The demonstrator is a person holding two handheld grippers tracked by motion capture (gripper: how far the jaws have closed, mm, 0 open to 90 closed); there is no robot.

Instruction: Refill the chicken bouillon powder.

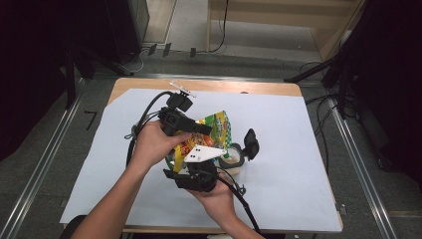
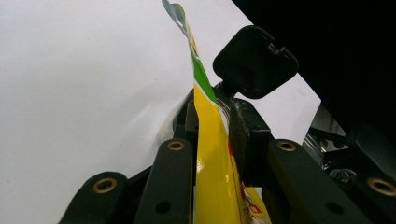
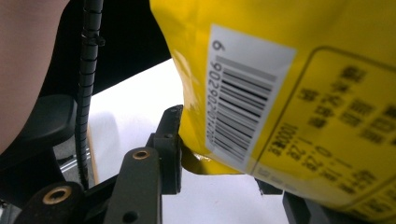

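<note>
White table sheet [image 1: 293, 149]; lidded container [image 1: 234, 158] beside gripped snack bag [image 1: 219, 130].

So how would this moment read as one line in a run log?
left claw: shut on yellow-green foil snack bag | right claw: holds bag's bottom corner | open-lidded container: beside bag

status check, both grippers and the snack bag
Left gripper shut on snack bag. Right gripper clamps its lower edge. Open-lidded container right beside it.

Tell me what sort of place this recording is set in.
Probably a lab recording bay: a wooden table under a white sheet, dark stands around it, cables on grey floor.
</note>
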